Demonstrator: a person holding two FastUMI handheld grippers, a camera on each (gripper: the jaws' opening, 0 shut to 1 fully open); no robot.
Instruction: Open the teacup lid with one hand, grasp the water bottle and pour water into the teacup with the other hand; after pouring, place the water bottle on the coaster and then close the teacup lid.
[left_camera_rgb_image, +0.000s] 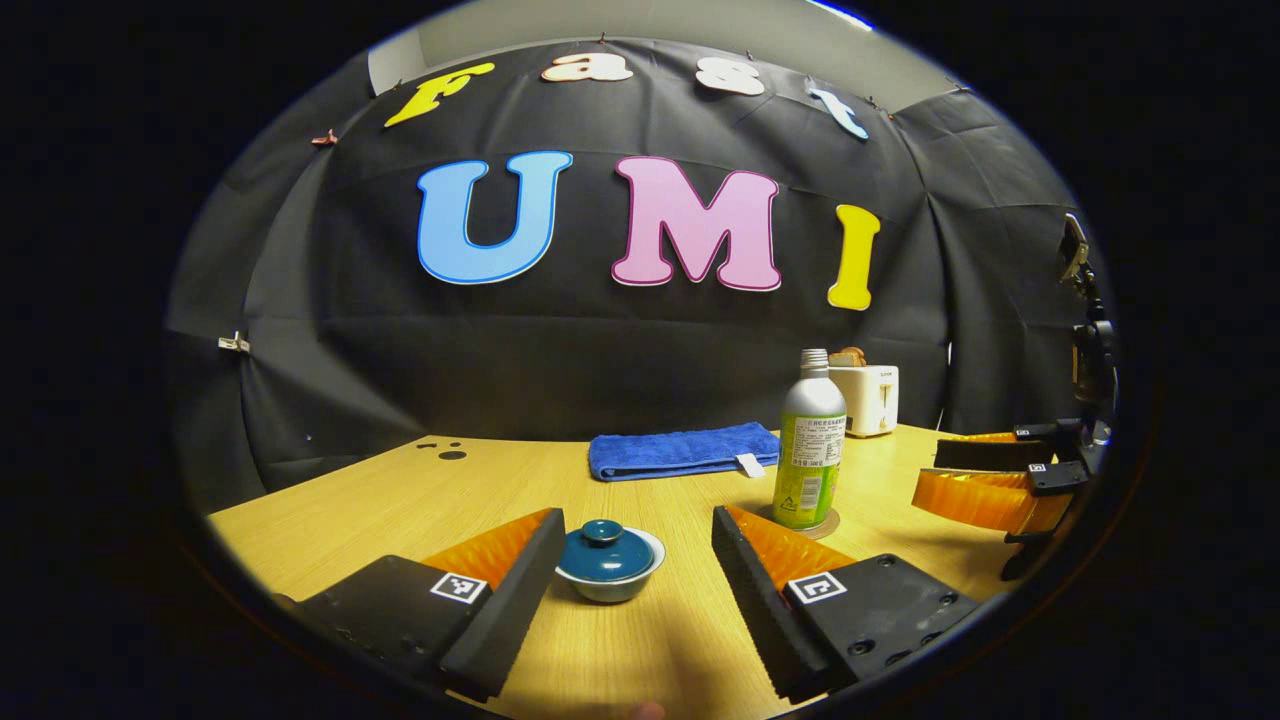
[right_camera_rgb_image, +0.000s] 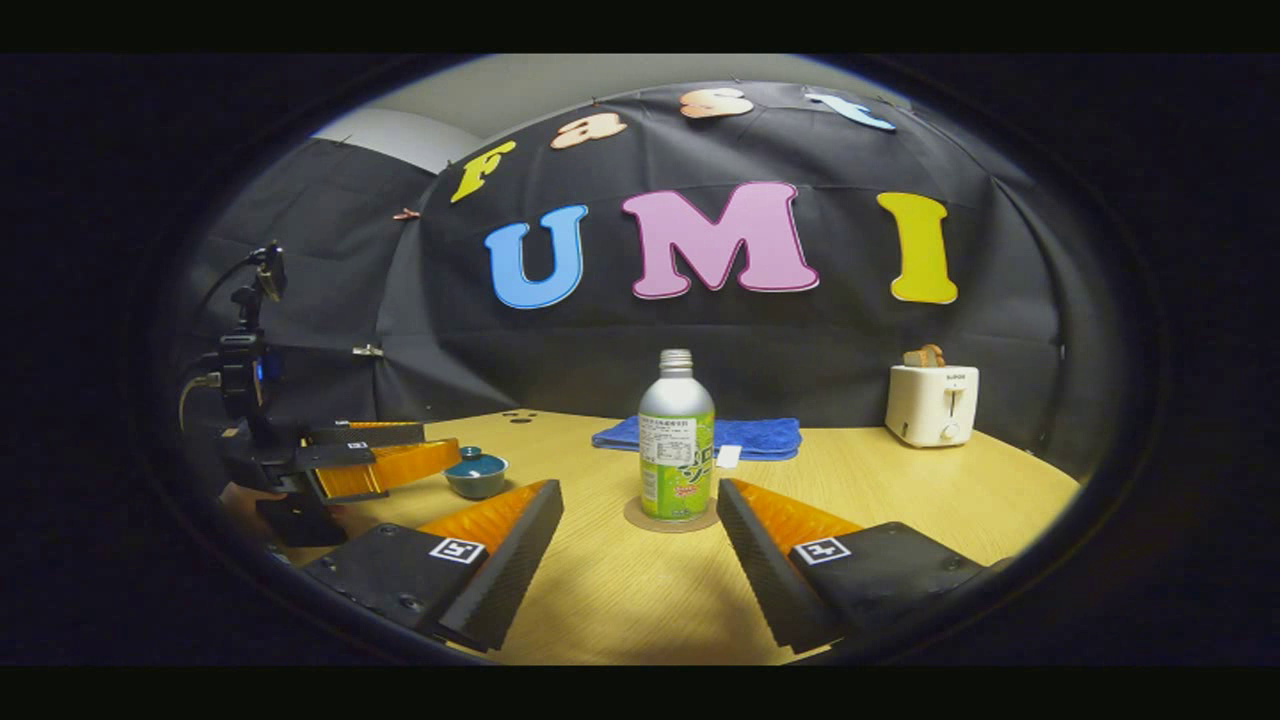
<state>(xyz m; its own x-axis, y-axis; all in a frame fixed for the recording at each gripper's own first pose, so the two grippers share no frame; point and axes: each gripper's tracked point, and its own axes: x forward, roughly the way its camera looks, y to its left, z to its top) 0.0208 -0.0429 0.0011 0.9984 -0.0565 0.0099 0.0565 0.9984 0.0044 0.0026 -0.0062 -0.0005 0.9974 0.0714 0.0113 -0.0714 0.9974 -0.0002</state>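
A: What surrounds the wooden table (right_camera_rgb_image: 900, 500)?

B: Black cloth (left_camera_rgb_image: 330, 330) hangs behind it as the booth's wall, creased and pinned in panels, curving round past both ends of the table. Above the cloth, a pale wall (left_camera_rgb_image: 640, 22) shows.

A: Anything on the table's far side?

B: A folded blue towel (left_camera_rgb_image: 683, 450) lies near the far edge, just before the cloth. A white toaster (right_camera_rgb_image: 932, 404) stands near the same edge, off to the right of the towel, with something brownish in its top. Left of the towel, a few small dark holes (left_camera_rgb_image: 445, 449) mark the tabletop.

A: The light?

B: Dim, with the tabletop brighter than the cloth.
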